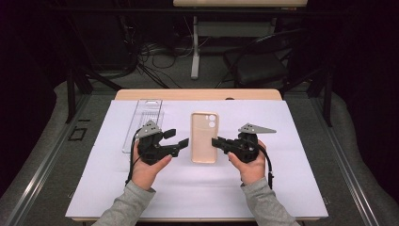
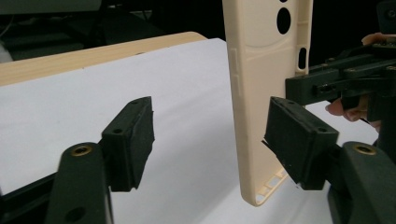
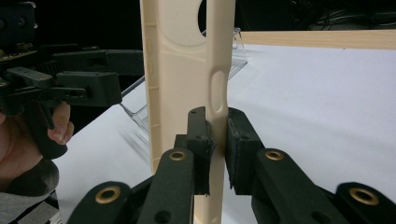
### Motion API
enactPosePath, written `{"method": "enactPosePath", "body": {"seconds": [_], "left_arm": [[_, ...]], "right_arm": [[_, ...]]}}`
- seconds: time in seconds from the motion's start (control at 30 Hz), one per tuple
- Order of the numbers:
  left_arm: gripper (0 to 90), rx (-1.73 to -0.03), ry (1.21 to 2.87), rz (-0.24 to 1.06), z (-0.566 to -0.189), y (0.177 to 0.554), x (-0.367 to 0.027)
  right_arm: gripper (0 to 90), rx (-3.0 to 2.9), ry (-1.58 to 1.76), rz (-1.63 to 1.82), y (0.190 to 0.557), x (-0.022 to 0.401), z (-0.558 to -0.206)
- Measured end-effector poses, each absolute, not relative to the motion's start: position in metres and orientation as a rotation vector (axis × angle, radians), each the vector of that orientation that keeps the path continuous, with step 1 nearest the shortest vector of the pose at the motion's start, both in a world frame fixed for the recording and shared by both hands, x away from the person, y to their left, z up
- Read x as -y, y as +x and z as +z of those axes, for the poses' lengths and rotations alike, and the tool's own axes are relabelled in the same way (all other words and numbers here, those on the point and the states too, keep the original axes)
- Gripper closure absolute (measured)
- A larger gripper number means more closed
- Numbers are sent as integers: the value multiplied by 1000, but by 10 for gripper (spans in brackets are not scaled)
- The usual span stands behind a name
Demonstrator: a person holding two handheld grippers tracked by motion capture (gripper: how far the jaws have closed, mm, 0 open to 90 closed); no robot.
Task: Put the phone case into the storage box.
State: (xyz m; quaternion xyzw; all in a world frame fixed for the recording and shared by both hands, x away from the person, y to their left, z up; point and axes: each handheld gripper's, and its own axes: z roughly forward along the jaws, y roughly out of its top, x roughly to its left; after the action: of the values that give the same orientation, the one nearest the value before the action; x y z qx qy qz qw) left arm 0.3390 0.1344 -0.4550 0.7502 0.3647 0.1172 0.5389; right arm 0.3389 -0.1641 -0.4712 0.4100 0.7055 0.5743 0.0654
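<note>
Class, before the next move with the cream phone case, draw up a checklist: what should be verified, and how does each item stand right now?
1. Right gripper clamped on the phone case side wall: ok.
2. Left gripper open, pads off the case: ok.
3. Case lifted clear of the white sheet: cannot tell.
4. Clear plastic tray out of the way, left of the left gripper: ok.
5. Case free of cracks or bending: cannot tell.
</note>
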Motion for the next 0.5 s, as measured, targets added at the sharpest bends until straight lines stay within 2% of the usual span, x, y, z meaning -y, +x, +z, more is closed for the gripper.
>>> {"method": "enactPosePath", "body": {"seconds": [0.17, 0.3, 0.5], "left_arm": [[252, -890, 1811, 271, -456, 342, -136], [163, -918, 1830, 292, -457, 344, -135], [138, -933, 1832, 299, -458, 345, -135]], "right_arm": [[813, -2121, 1223, 1717, 337, 162, -471], [813, -2108, 1216, 1708, 335, 159, -472], [813, -2107, 1210, 1688, 334, 157, -473]]}}
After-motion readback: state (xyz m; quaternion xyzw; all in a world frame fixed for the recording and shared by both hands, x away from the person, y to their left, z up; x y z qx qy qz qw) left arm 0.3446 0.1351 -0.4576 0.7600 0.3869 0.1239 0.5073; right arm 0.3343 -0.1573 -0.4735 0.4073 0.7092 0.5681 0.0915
